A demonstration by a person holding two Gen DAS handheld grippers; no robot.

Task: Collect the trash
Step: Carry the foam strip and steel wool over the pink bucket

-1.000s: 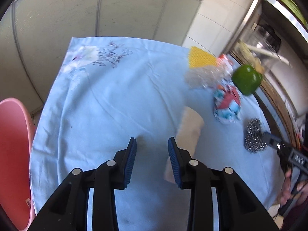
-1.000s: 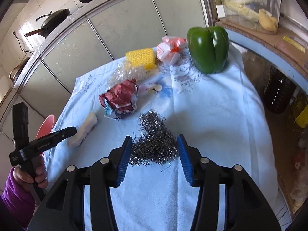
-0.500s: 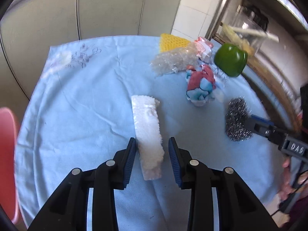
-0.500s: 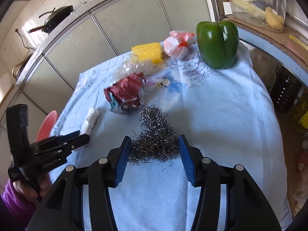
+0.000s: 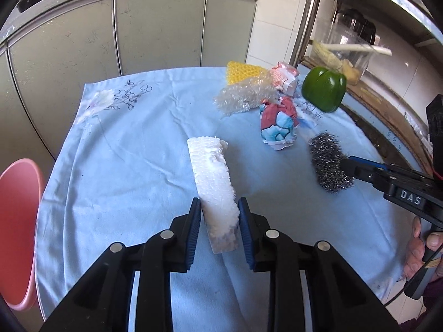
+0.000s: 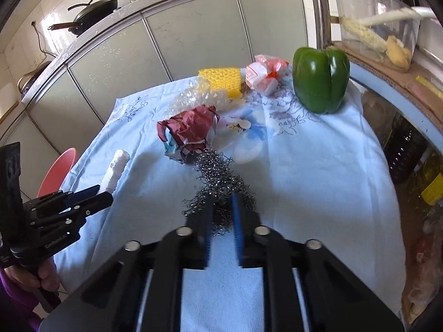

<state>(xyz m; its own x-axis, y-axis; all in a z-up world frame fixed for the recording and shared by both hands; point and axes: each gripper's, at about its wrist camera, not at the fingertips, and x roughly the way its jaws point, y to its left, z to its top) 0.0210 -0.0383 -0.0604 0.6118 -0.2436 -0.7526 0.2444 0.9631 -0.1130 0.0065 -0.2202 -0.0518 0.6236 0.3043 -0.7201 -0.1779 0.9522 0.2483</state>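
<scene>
A white foam block (image 5: 214,185) lies on the blue cloth (image 5: 133,149). My left gripper (image 5: 217,220) has its jaws around the block's near end, pads touching its sides. The block also shows in the right wrist view (image 6: 116,173). My right gripper (image 6: 221,213) is shut on a steel wool pad (image 6: 218,177), squeezing its near end; the pad shows in the left wrist view (image 5: 329,163) too. Crumpled red and blue paper (image 5: 278,123), clear bubble wrap (image 5: 246,95) and a pink and white wrapper (image 5: 285,77) lie further back.
A green bell pepper (image 6: 321,80) and a yellow sponge (image 6: 223,81) stand at the far side of the cloth. A pink bin (image 5: 16,215) stands off the table's left edge. A shelf with a clear container (image 6: 379,19) runs along the right.
My right gripper has closed on the steel wool. My left gripper has moved onto the foam block and its jaws now hold the block's near end.
</scene>
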